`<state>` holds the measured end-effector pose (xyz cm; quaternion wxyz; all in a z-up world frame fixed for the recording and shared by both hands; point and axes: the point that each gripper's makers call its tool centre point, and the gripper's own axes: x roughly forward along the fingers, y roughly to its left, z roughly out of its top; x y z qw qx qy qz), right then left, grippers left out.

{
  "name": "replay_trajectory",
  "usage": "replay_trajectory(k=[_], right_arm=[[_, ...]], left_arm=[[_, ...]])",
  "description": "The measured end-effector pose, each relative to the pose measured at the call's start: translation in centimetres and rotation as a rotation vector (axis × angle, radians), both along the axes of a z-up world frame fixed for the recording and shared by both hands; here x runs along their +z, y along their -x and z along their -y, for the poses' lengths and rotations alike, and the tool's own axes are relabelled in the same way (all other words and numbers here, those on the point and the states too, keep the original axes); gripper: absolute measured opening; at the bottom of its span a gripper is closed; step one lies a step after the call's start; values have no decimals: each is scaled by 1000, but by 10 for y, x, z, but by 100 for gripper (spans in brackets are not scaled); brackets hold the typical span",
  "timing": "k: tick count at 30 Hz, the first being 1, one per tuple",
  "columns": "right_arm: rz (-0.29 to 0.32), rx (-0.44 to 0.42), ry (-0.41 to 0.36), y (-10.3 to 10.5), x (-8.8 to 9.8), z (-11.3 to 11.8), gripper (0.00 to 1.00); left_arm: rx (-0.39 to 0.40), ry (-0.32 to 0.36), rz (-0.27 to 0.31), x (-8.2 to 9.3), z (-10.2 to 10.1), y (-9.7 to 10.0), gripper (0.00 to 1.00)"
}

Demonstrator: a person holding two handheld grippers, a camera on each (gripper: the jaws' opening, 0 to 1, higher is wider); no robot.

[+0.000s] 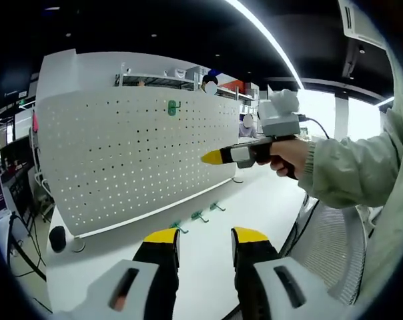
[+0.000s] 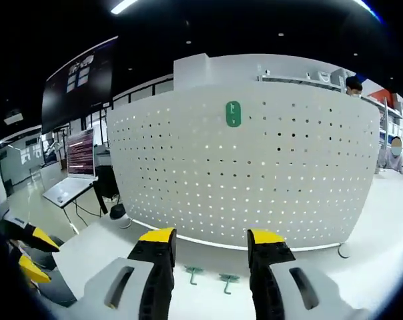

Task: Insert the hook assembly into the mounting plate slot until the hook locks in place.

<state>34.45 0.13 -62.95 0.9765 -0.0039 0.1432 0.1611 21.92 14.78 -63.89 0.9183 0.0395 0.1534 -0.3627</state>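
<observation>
A white pegboard (image 1: 141, 160) (image 2: 255, 180) stands upright on the white table (image 1: 255, 207). One green hook (image 1: 173, 107) (image 2: 233, 113) is mounted high on it. Three loose green hooks (image 1: 200, 216) lie on the table at its foot; two of them (image 2: 193, 273) (image 2: 228, 281) lie between the right gripper's jaws in its view. My left gripper (image 1: 206, 237) is open and empty, back from the board. My right gripper (image 2: 211, 239) is open and empty, facing the board; a hand holds it (image 1: 211, 157) in mid-air, yellow tip toward the board. The left gripper (image 2: 29, 255) shows at the left edge.
A black round object (image 1: 57, 238) (image 2: 117, 213) and the board's round foot (image 1: 78, 245) (image 2: 345, 251) sit at the table's ends. A mesh chair back (image 1: 328, 247) is near the person's sleeve (image 1: 355, 167). A screen on a stand (image 2: 78, 160) and shelves (image 1: 188, 77) lie beyond.
</observation>
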Motion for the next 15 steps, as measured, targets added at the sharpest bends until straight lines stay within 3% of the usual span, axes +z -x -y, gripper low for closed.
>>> replay_trajectory(k=[15], right_arm=[[-93, 40, -1, 67, -32, 4, 43]], left_arm=[[-12, -9, 0, -2, 5, 5, 32]])
